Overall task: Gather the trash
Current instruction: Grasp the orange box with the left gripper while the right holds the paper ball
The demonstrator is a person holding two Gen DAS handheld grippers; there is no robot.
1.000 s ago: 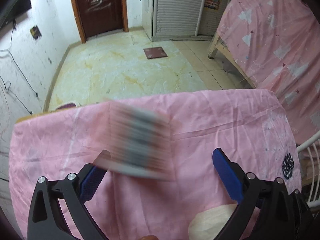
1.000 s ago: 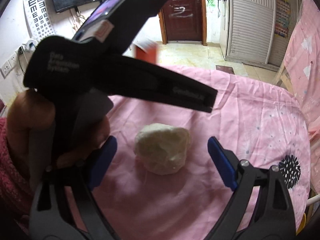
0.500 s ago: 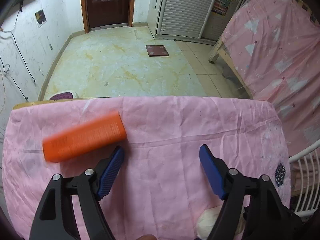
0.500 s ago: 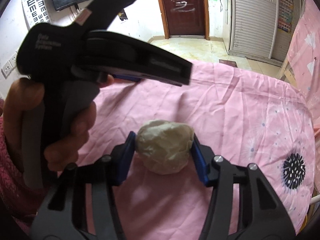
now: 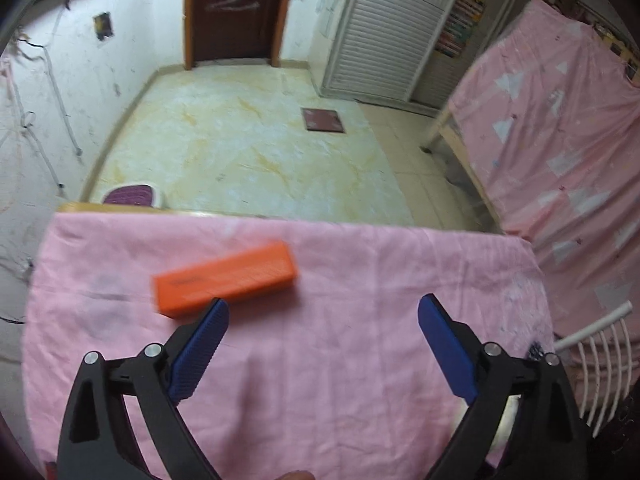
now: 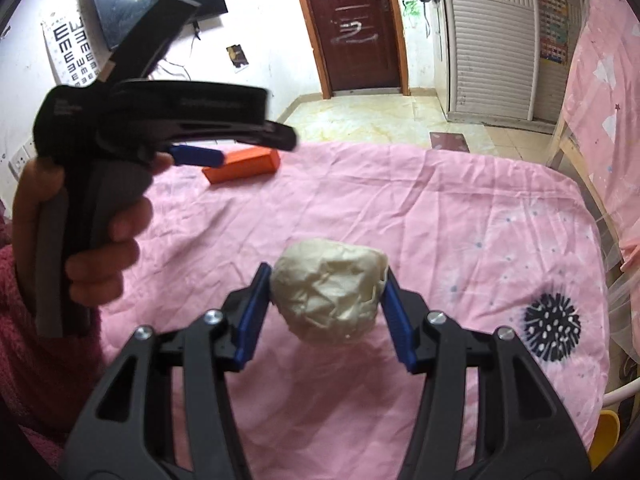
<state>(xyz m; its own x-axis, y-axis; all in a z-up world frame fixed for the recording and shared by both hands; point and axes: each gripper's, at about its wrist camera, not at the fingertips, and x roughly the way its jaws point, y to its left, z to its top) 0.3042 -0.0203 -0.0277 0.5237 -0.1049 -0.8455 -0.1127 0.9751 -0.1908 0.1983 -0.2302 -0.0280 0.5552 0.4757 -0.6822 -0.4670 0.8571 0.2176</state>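
An orange box point(image 5: 226, 278) lies on the pink tablecloth point(image 5: 360, 264), just beyond the left fingertip of my left gripper point(image 5: 322, 308). That gripper's jaws are opening, and only cloth shows between them. In the right wrist view the same orange box point(image 6: 244, 166) sits near the table's far edge, under the left gripper, which a hand point(image 6: 80, 208) holds. My right gripper point(image 6: 326, 274) is shut on a crumpled off-white paper ball point(image 6: 328, 300). Both blue pads press its sides, and the ball hangs a little above the cloth.
The table's far edge drops to a pale marble floor point(image 5: 248, 148), with a purple stool point(image 5: 130, 196) just beyond it. A pink-covered bed point(image 5: 568, 128) stands to the right. A white wire rack point(image 5: 600, 360) sits by the table's right corner. A dark flower print point(image 6: 554, 328) marks the cloth.
The orange box left the left gripper's jaws and landed on the cloth, and that gripper drew back. The right gripper closed on the paper ball and raised it slightly.
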